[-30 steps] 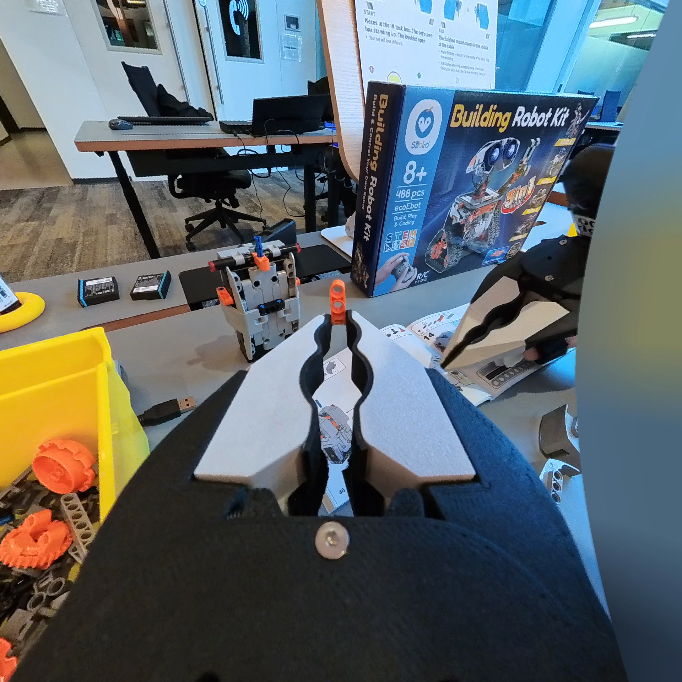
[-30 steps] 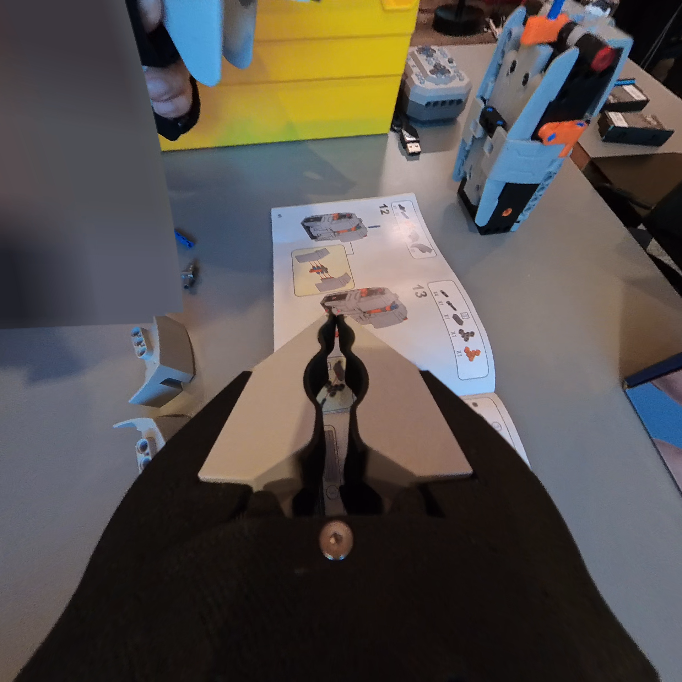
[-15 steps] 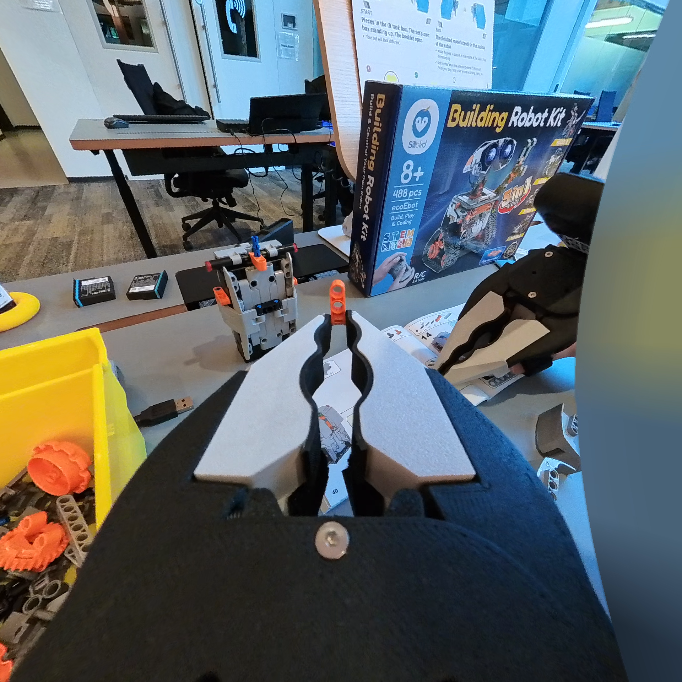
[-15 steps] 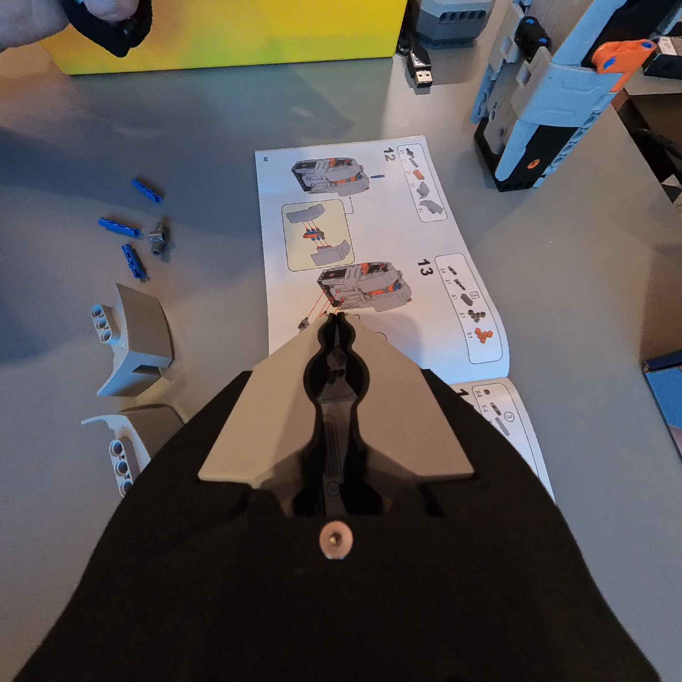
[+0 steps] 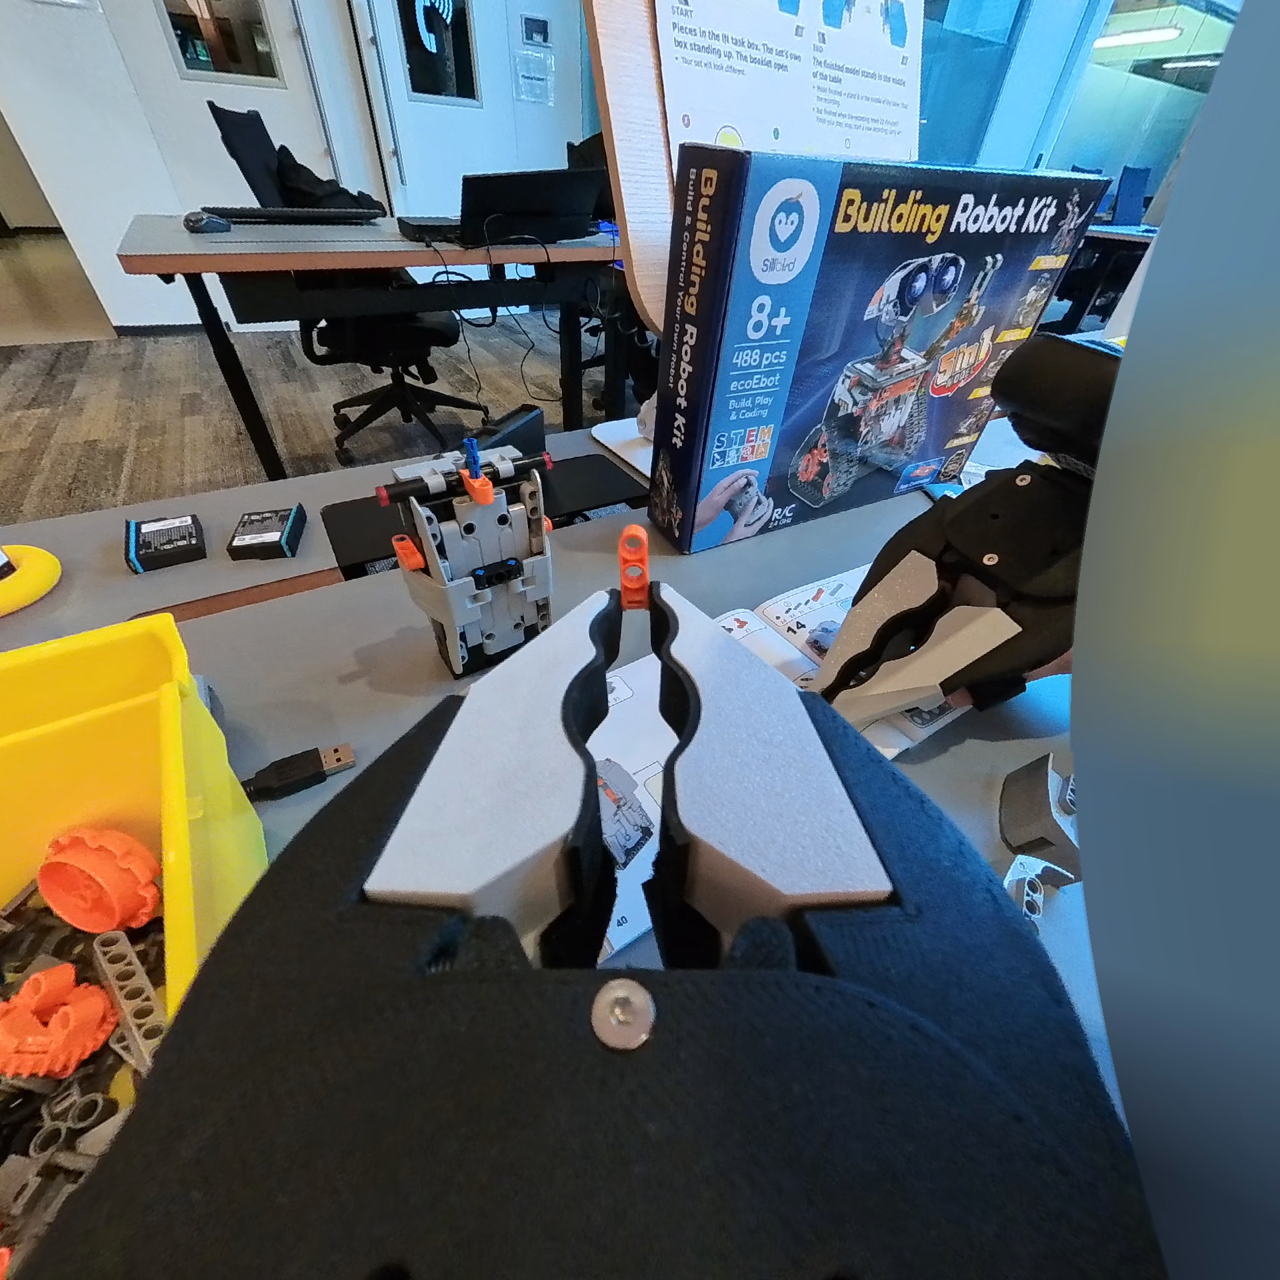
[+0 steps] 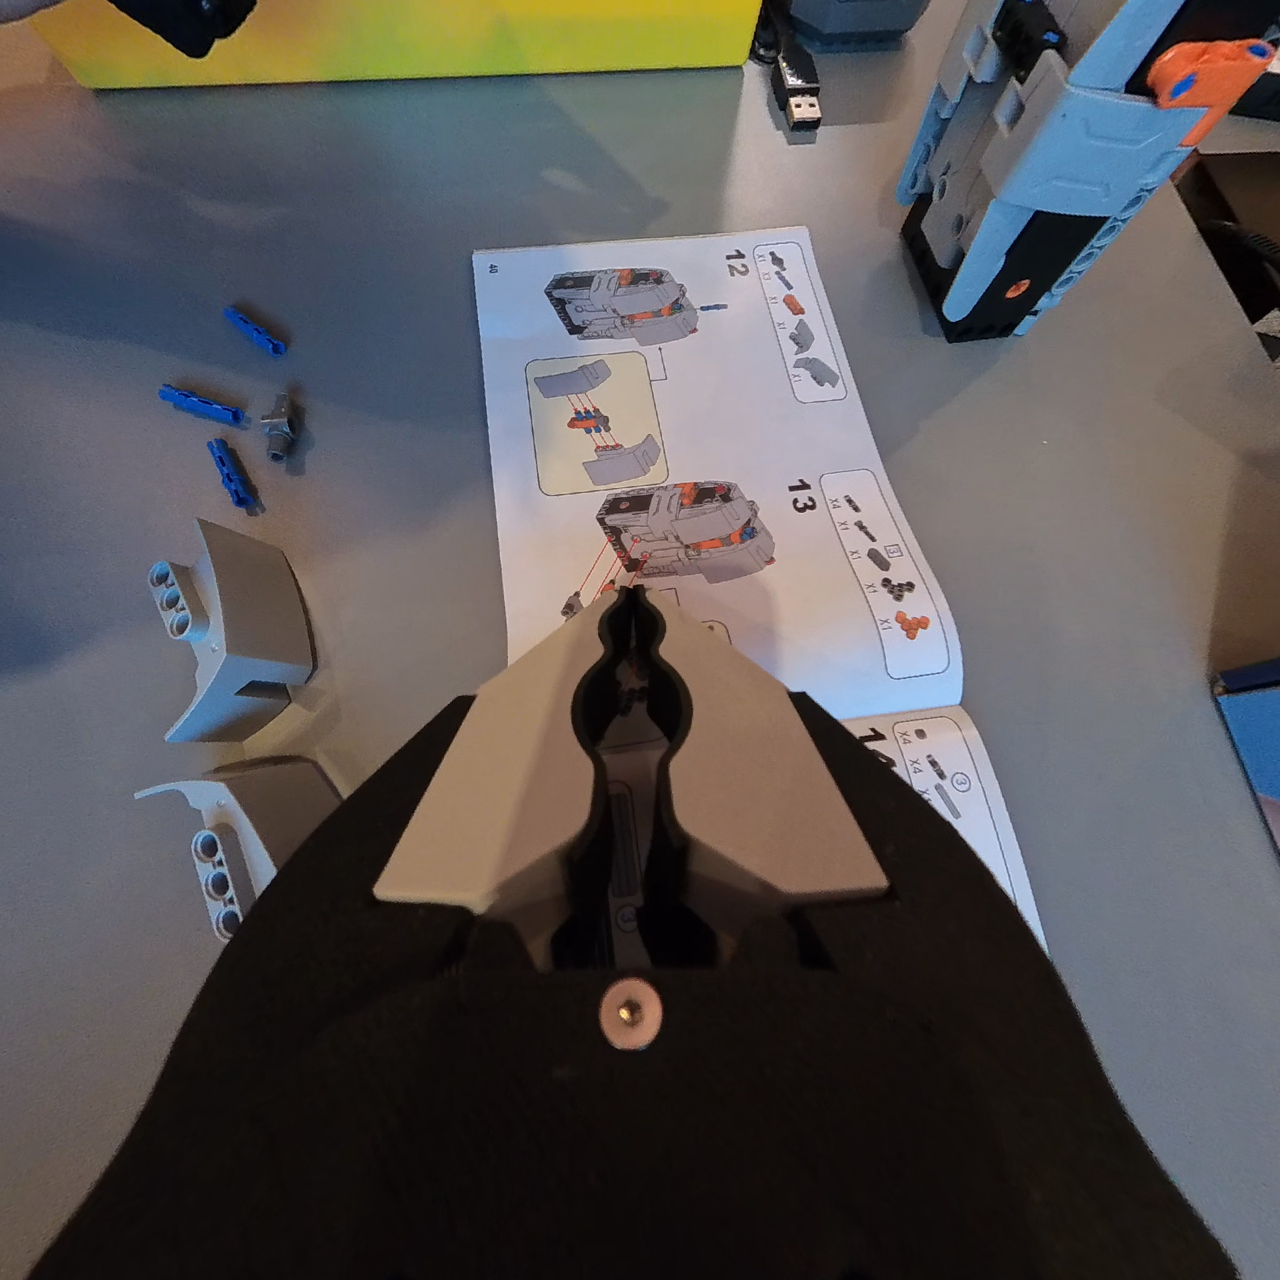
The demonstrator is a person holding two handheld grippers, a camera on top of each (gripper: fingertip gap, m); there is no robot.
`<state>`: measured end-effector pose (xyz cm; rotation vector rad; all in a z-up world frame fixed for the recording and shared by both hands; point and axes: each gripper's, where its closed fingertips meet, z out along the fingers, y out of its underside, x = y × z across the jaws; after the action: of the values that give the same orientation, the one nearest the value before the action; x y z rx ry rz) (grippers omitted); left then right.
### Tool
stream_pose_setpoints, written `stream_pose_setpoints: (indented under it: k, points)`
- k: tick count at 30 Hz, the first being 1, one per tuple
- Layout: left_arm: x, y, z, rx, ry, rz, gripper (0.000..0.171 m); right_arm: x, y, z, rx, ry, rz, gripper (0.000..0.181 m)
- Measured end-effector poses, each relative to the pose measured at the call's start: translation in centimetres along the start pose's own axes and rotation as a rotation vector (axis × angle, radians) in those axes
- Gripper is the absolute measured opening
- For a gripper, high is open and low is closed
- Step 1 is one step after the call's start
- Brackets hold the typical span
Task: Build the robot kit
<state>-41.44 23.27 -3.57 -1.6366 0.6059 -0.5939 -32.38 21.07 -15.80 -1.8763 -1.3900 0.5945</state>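
My left gripper (image 5: pixel 633 601) is shut on a small orange connector piece (image 5: pixel 632 564) and holds it upright above the grey table, over the open instruction booklet (image 5: pixel 627 796). A part-built grey and black model (image 5: pixel 478 564) stands just beyond it to the left. My right gripper (image 6: pixel 630 590) is shut and empty, low over the booklet (image 6: pixel 692 429); it also shows at the right of the left wrist view (image 5: pixel 841 682). Left of it lie three blue pins (image 6: pixel 201 403), a small grey connector (image 6: pixel 280 424) and two grey curved panels (image 6: pixel 235 630). The model stands at the far right (image 6: pixel 1053 180).
A yellow bin (image 5: pixel 90 734) of loose orange and grey parts sits at the left; its wall shows in the right wrist view (image 6: pixel 415 34). A USB plug (image 5: pixel 305 765) lies beside it. The kit box (image 5: pixel 859 346) stands behind. Two small black packs (image 5: pixel 163 540) lie at the back left. The tips of one gripper are about 15 centimetres away from the tips of the other. The USB plug (image 5: pixel 305 765) lies around 20 centimetres away from my left fingertips. Seen from the right wrist view (image 6: pixel 794 64) as well.
My right gripper has dropped lower and pulled back over the booklet, bringing the blue pins and curved panels into view. My left gripper still holds the orange piece and has barely moved.
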Motion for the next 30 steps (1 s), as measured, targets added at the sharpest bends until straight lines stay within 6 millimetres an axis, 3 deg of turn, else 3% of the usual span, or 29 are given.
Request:
stream_pose_setpoints:
  k: [30]
  points:
    - [0.31, 0.37, 0.21, -0.020, 0.015, 0.001, 0.006, -0.02, 0.04, 0.00, 0.000, -0.003, 0.004, 0.000]
